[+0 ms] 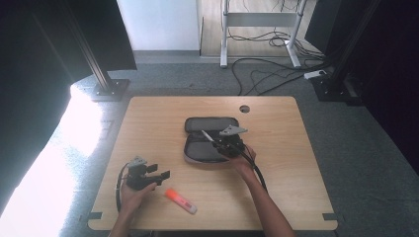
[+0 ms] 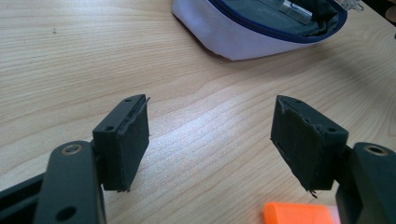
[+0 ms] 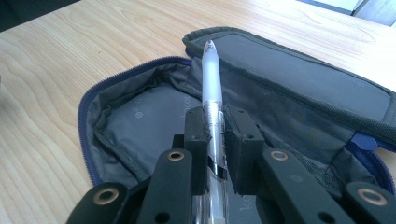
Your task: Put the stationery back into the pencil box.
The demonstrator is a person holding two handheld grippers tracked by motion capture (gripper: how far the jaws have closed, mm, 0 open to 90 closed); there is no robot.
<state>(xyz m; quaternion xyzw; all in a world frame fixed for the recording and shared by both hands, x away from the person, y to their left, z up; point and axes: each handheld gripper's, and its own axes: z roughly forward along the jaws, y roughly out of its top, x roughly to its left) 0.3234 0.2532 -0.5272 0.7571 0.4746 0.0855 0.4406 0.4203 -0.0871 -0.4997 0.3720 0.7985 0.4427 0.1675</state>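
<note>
Your high view looks forward and down on the whole table point(image 1: 148, 113) from your side. Your left gripper view skims low over the wood toward the case point(image 2: 243, 37). Your right gripper view sits close above that same case point(image 3: 140, 116).

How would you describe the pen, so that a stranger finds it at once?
Start at the open pencil case in the middle of the table. Just above its open half, the right gripper is shut on the pen. The pen is slim and frosted white, unlike the thick orange marker lying near the table's front edge.
</note>
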